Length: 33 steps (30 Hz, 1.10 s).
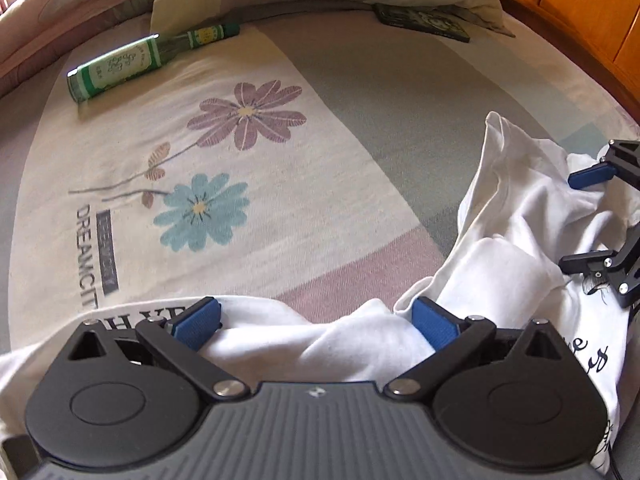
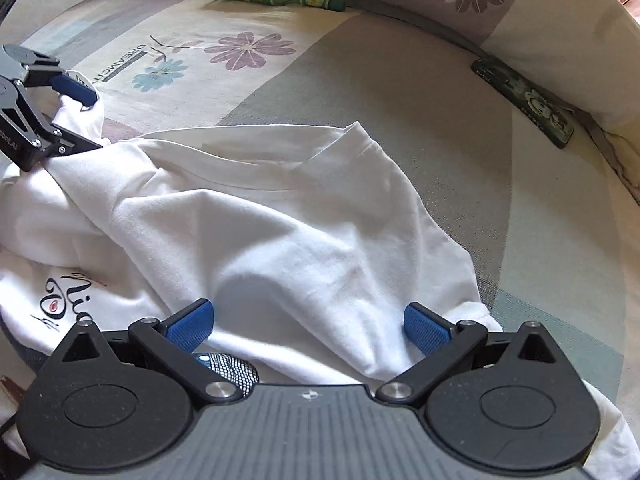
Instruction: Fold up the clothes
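Left gripper (image 1: 316, 322) spread wide over bunched near-left cloth, clamping nothing. Crumpled white cotton T-shirt (image 2: 280, 216) with black script print, heaped near on the flower-printed bedsheet (image 1: 340, 80). Right gripper (image 2: 308, 322) equally splayed above the shirt's near edge. Best: pinch one hem layer each side, pull taut, then flatten.
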Motion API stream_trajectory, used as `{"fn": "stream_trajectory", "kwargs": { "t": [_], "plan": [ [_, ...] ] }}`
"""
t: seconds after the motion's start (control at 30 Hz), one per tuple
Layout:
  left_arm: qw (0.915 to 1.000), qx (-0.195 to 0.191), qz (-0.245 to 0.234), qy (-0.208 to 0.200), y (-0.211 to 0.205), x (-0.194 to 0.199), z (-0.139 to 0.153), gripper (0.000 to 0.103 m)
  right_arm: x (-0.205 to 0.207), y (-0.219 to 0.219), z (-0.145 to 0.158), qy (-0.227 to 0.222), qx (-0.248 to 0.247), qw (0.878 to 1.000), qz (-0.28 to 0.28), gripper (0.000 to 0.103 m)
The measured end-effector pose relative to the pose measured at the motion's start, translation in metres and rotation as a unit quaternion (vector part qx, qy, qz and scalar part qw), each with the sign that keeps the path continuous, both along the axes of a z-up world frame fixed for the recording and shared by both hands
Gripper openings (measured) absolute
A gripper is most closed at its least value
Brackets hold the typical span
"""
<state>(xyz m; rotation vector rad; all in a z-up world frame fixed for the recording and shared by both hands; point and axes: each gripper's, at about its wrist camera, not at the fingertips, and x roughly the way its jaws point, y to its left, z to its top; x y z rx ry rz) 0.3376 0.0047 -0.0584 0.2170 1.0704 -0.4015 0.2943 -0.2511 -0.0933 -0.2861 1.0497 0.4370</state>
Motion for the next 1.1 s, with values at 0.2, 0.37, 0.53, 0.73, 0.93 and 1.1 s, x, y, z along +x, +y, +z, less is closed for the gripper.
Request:
{"fn": "stream_trajectory", "kwargs": {
  "t": [0.2, 0.37, 0.53, 0.73, 0.93, 1.1],
  "plan": [
    [0.9986, -0.018, 0.031, -0.039, 0.006, -0.012, 0.011, 0.101, 0.014, 0.001, 0.059, -0.051, 0.048, 0.993, 0.100, 0.103],
    [0.9944, -0.066, 0.045, -0.068, 0.012, -0.023, 0.026, 0.102, 0.058, 0.034, 0.084, -0.057, 0.065, 0.972, 0.220, 0.094],
    [0.9939, -0.077, 0.066, -0.044, 0.014, -0.029, 0.006, 0.102, 0.106, 0.073, 0.056, 0.026, 0.067, 0.952, 0.298, 0.075],
    [0.9910, -0.094, 0.080, -0.052, 0.019, -0.036, -0.003, 0.102, 0.135, 0.095, 0.020, 0.134, 0.097, 0.922, 0.351, 0.069],
    [0.9917, -0.085, 0.075, -0.061, 0.016, -0.038, -0.004, 0.102, 0.132, 0.089, 0.009, 0.176, 0.100, 0.909, 0.365, 0.057],
    [0.9925, -0.095, 0.055, -0.054, 0.015, -0.039, 0.009, 0.102, 0.109, 0.088, 0.011, 0.160, 0.054, 0.905, 0.390, 0.009]
  ]
}}
